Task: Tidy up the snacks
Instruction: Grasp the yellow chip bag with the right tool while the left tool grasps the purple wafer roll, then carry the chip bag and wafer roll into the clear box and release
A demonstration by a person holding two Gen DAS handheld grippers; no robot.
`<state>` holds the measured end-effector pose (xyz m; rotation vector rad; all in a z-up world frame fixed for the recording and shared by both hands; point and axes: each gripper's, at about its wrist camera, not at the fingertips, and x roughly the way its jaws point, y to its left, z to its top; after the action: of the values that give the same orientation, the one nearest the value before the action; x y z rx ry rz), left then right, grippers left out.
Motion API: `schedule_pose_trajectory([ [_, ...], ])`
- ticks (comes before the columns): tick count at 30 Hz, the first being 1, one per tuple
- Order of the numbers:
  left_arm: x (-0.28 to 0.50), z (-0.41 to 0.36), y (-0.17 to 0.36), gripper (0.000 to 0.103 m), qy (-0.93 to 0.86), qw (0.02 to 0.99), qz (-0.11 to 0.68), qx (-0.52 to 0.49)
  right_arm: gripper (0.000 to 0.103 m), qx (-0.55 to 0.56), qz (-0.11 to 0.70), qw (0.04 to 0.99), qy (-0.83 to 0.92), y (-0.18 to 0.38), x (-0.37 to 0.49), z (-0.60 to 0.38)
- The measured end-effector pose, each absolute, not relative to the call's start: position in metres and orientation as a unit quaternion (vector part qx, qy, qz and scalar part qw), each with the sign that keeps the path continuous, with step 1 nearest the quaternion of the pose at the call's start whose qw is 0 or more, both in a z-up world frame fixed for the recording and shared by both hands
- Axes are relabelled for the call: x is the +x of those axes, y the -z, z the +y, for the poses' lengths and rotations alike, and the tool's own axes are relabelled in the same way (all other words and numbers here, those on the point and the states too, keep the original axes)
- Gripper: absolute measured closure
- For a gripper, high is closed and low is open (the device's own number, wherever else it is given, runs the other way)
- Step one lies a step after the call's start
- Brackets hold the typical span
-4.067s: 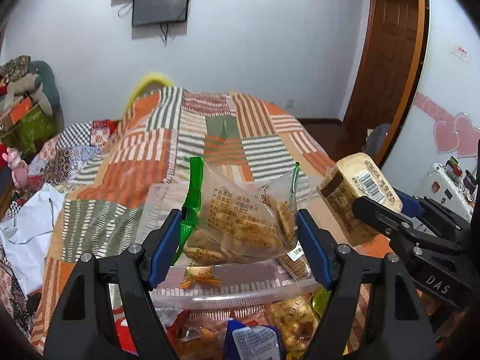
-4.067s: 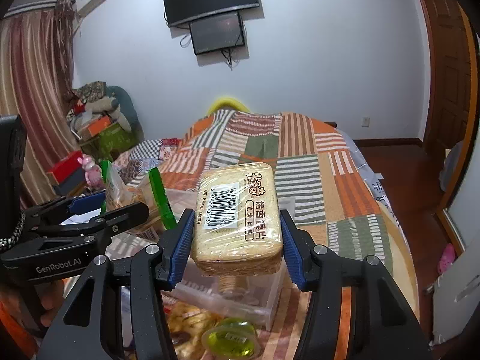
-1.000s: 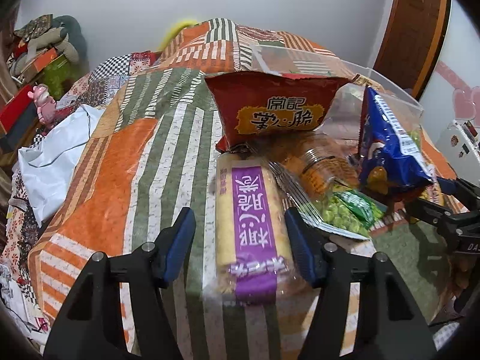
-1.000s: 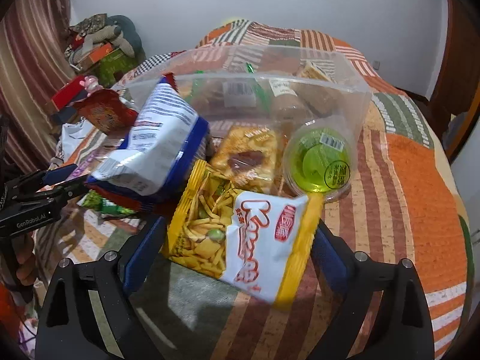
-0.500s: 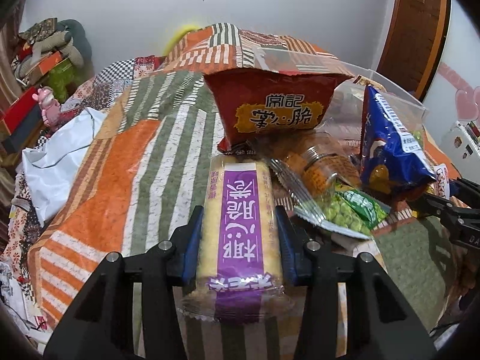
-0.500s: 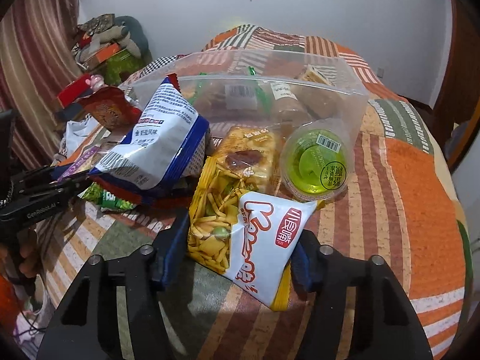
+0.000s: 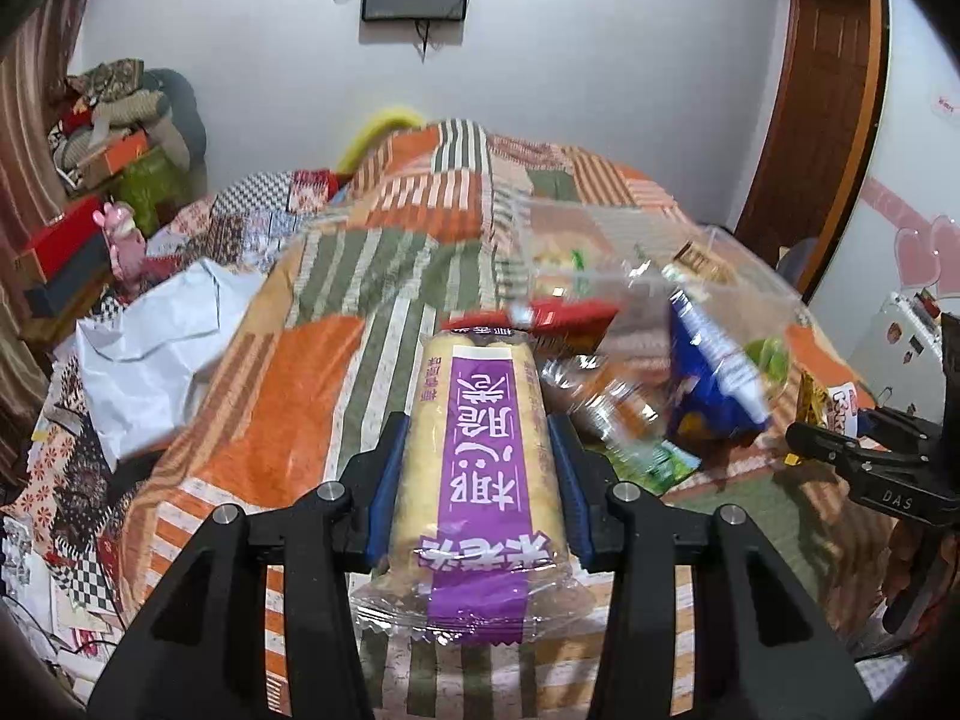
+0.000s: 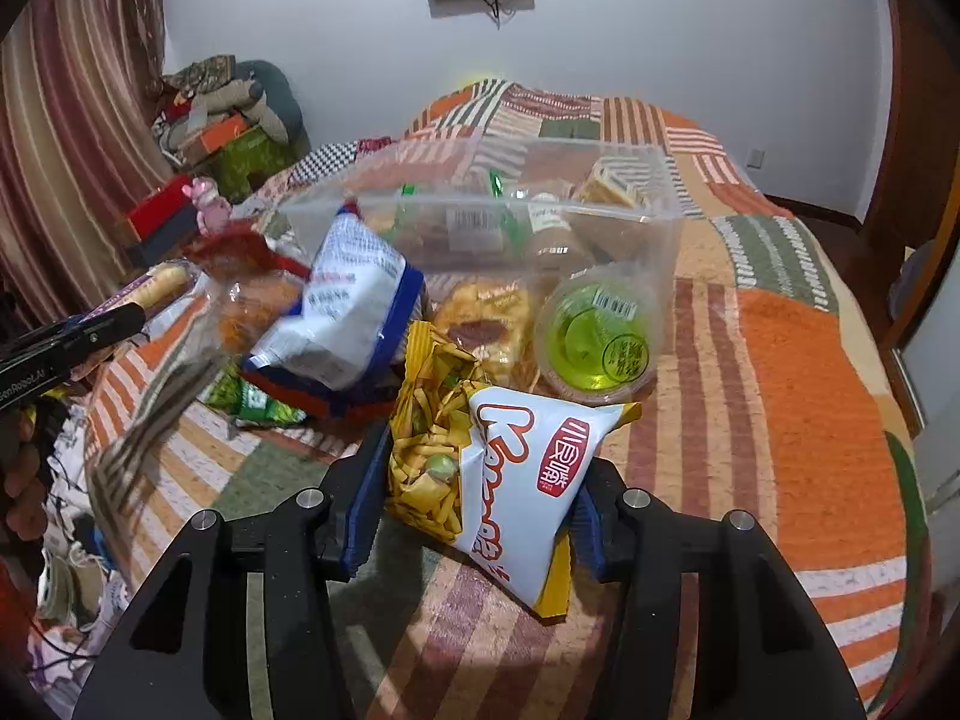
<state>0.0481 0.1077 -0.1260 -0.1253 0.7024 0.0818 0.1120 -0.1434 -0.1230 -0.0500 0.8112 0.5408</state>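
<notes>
Two grippers were at work, each with one packet, and one clear plastic bin (image 8: pixel 600 222) stood on the striped patchwork quilt (image 8: pixel 780 360) as the fixed mark. Near the bin's front wall lay a loose heap: one blue-and-white bag (image 8: pixel 354 312), one red bag (image 7: pixel 540 315), one green jelly cup (image 8: pixel 594 342), one clear pastry pack (image 8: pixel 486 318) and one small green pea packet (image 7: pixel 654 456).

The left gripper (image 7: pixel 477 474) had its blue pads pressed on both long sides of the purple-banded cracker roll (image 7: pixel 480 456), a pale tube in clear wrap with a purple label of white characters, held in front of the bin and to its left. The right gripper (image 8: pixel 474 492) was clamped on the yellow chip bag (image 8: pixel 492 462), white-faced with red lettering and a picture of yellow sticks, held just in front of the jelly cup, on the near side of the bin.

A second before, both sets of jaws stood apart around packets lying on the quilt; they had just been closing and now gripped them. The roll had come up off the quilt, its far end covering the lower part of the red bag. The yellow bag's sides were squeezed in and it stood steeper.
</notes>
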Motion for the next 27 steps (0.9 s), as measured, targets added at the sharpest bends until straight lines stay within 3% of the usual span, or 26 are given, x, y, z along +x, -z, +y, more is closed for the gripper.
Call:
schedule_pose_trajectory([
  [27,0.102,0.082,0.055,0.058,-0.015,0.957,0.284,-0.049,0.055,-0.004,0.262,0.931,-0.255,0.04,0.142,-0.145],
])
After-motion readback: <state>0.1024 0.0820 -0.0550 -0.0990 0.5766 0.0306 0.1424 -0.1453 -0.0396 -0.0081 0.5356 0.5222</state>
